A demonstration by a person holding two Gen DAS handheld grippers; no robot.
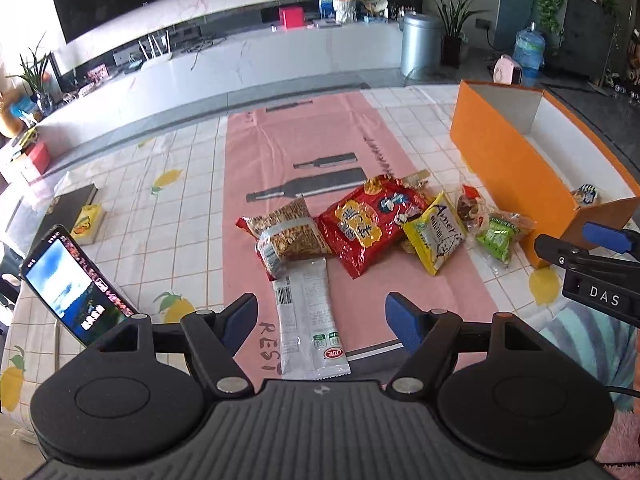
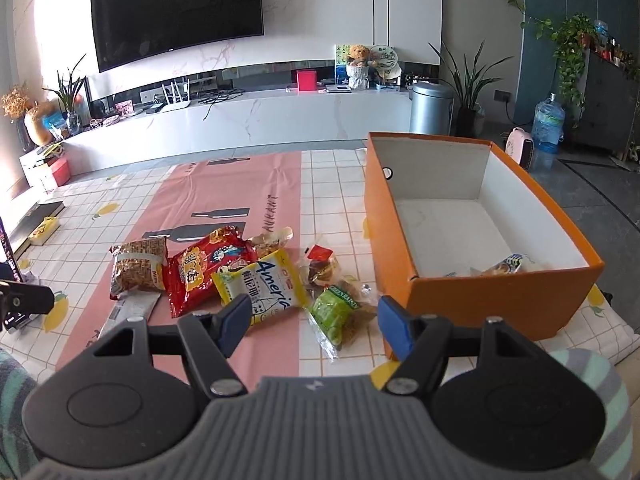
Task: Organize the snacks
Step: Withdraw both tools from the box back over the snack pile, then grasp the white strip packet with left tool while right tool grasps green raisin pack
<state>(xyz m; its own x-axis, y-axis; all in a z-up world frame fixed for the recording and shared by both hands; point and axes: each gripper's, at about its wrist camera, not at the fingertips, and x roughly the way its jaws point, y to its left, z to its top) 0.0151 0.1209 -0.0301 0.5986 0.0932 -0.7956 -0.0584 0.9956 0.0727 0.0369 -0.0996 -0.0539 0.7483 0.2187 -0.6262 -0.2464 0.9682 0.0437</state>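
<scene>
My left gripper [image 1: 320, 322] hangs with jaws spread, empty, over a white sachet [image 1: 308, 320]. My right gripper [image 2: 314, 322], likewise spread and empty, hangs above a green packet [image 2: 334, 314]. The remaining snacks [image 2: 208, 276] lie heaped on the pink mat [image 2: 224, 196] beside the orange box [image 2: 492, 300], which holds one packet [image 2: 506, 264].

orange box [image 1: 516, 168] cut by frame edge; beige packet [image 1: 416, 179] mostly hidden under red bag [image 1: 368, 220]
</scene>
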